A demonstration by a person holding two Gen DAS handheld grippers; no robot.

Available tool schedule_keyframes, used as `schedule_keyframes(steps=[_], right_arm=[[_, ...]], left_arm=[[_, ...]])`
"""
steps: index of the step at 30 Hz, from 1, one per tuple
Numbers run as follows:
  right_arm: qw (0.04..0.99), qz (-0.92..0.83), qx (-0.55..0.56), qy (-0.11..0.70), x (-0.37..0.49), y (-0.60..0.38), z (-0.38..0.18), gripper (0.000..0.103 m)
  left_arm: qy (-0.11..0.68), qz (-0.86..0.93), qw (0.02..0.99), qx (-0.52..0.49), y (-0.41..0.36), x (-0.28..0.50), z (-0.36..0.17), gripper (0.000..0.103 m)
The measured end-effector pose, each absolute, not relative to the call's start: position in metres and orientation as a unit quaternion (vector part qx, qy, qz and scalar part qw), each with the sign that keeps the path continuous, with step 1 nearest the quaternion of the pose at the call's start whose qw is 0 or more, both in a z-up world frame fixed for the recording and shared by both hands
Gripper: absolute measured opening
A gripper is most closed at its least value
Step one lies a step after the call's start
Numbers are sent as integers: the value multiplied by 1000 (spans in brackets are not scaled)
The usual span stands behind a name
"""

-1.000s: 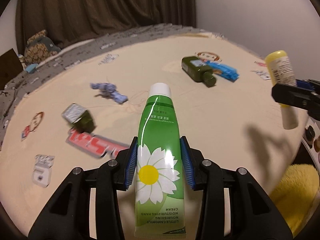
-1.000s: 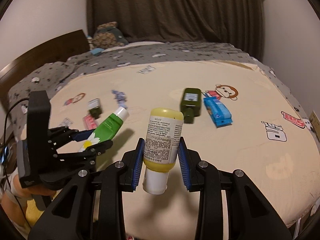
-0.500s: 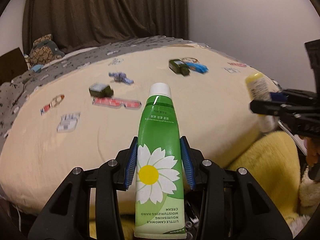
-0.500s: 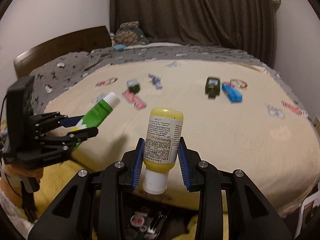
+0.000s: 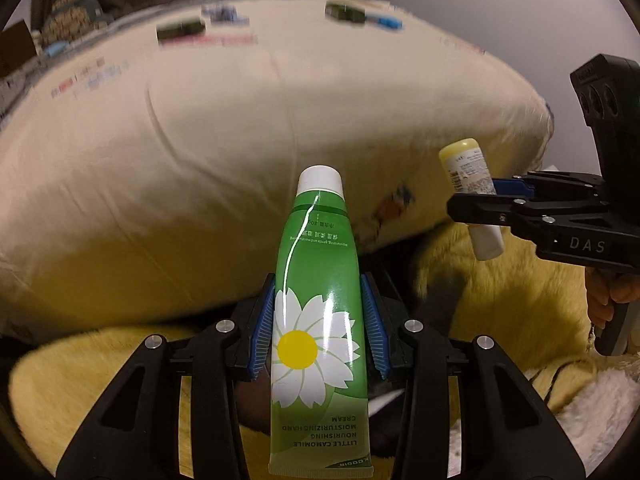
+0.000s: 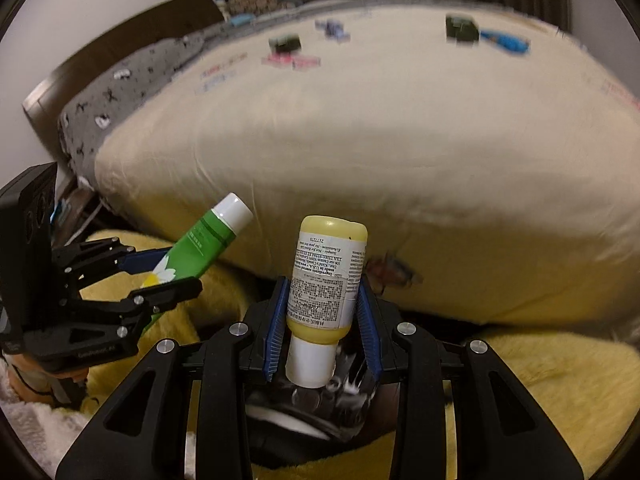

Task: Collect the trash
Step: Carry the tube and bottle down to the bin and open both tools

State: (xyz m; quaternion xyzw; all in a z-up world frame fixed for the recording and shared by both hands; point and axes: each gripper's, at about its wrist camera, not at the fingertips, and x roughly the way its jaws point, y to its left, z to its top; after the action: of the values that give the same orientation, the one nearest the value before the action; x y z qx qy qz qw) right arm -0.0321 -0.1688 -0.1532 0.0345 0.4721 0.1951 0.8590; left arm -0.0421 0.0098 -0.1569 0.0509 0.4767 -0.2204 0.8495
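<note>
Green plastic, glossy and soft, is what your left gripper has clenched in its jaws: the hand-cream tube, gripped mid-body, cap forward, off the bed's near edge. Squeeze gently; it will likely dent and slip. Your right gripper grasps the yellow bottle by its stiffer, light body, white cap down, above a dark container probably meant for trash.

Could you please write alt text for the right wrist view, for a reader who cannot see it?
The right gripper clamps a yellow bottle, white cap toward the camera, over a dark bin at the foot of a cream-covered bed. At left, the left gripper holds a green tube.
</note>
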Motion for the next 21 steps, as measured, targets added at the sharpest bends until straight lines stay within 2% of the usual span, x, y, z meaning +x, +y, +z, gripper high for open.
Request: schedule_keyframes(steps=[9,21], right_arm=[[814,182,38,551,-27,-159,-216,32],[787,182,43,587,-11,-153,-241,34]], left_arm=[[559,-224,796,56,1,-30,-219,39],[603,-221,764,60,-3,-12,-248,39]])
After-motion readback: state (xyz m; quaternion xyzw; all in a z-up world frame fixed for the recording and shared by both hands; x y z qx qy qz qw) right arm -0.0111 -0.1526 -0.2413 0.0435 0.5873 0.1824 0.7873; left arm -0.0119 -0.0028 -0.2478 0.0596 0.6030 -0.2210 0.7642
